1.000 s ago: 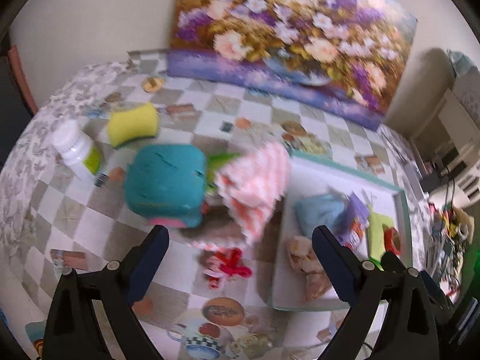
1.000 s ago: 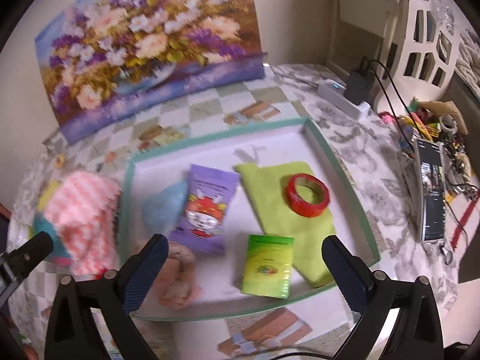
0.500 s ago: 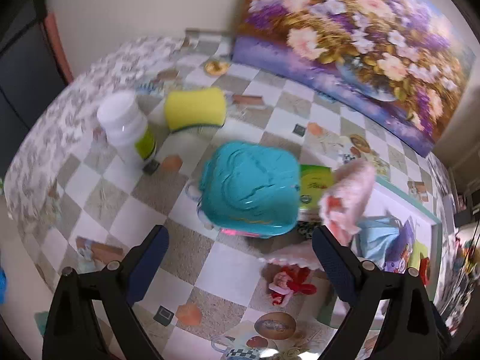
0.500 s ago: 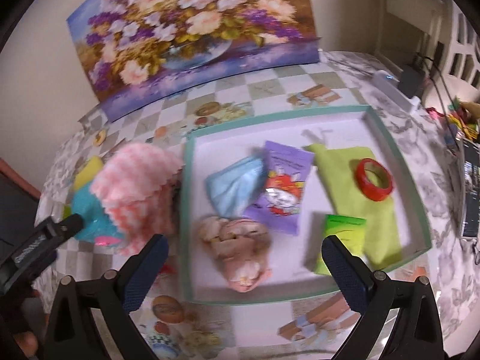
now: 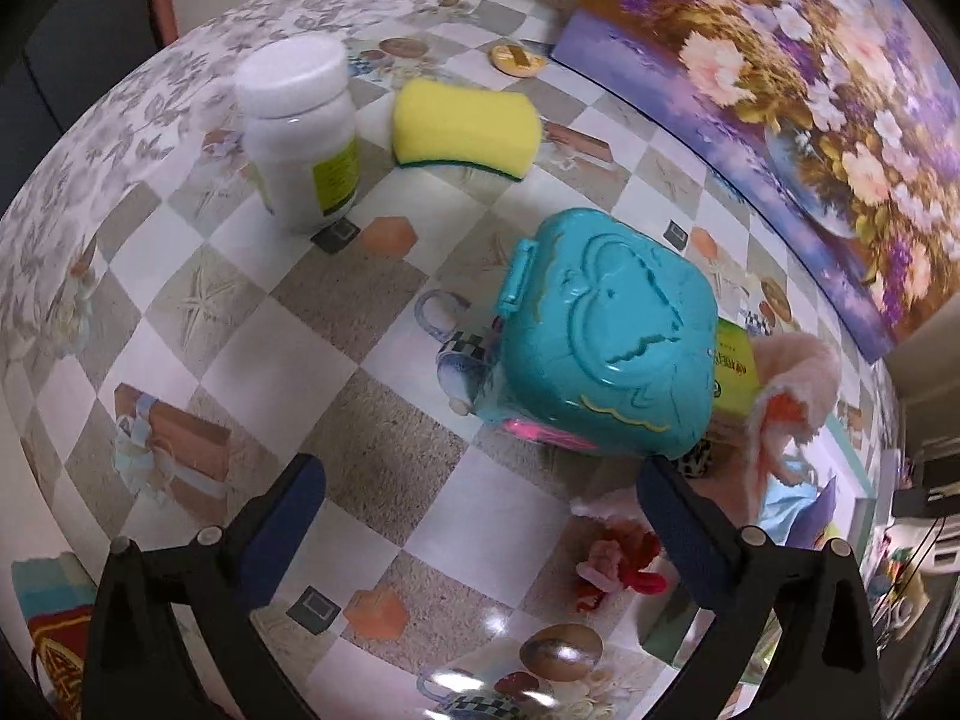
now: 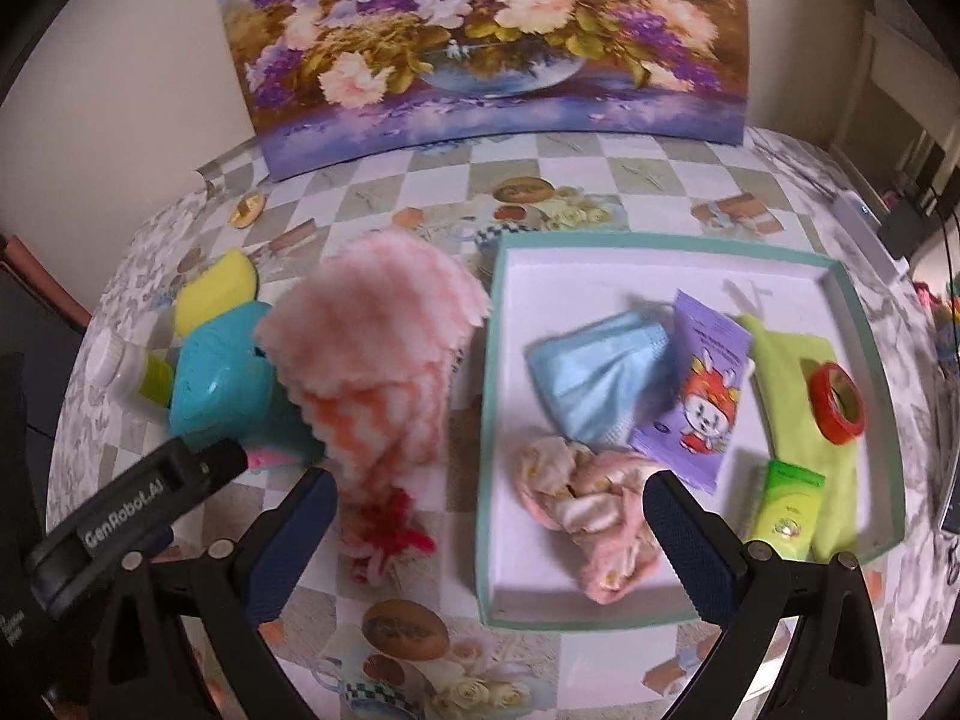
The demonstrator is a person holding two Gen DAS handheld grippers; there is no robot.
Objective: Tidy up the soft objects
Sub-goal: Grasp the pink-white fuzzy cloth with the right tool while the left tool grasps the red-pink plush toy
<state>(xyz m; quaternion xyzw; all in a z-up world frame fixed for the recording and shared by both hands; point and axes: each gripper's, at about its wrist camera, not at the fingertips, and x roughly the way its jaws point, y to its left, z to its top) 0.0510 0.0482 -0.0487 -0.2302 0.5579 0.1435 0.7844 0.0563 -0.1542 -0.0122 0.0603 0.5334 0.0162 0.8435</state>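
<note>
Slumping over the checked tablecloth (image 6: 420,192), a pink-and-white fluffy cloth (image 6: 372,360) lies just outside the left wall of a shallow green-rimmed tray (image 6: 489,420), with a red tuft (image 6: 393,531) at its near end. Inside the tray rest other soft pieces: a blue face mask (image 6: 594,378), a crumpled pale pink cloth (image 6: 591,510) and a lime-green cloth (image 6: 792,396), alongside a purple cartoon packet (image 6: 699,402), a small green packet (image 6: 786,507) and a roll of red tape (image 6: 835,401) lying on the lime cloth. A turquoise plastic case (image 5: 606,342) sits against the fluffy cloth's far side, crowding it, with a yellow sponge (image 5: 465,126) and a white lidded bottle (image 5: 300,132) well beyond. The left gripper (image 5: 480,534) hangs over bare tablecloth just short of the case, its jaws having just widened to full spread with nothing between them. The right gripper (image 6: 486,531) hovers above the tray's left wall, jaws wide apart and holding nothing, the fluffy cloth near one finger and the crumpled pink cloth near the other. A floral painting (image 6: 480,36) leans against the wall behind the table.
</note>
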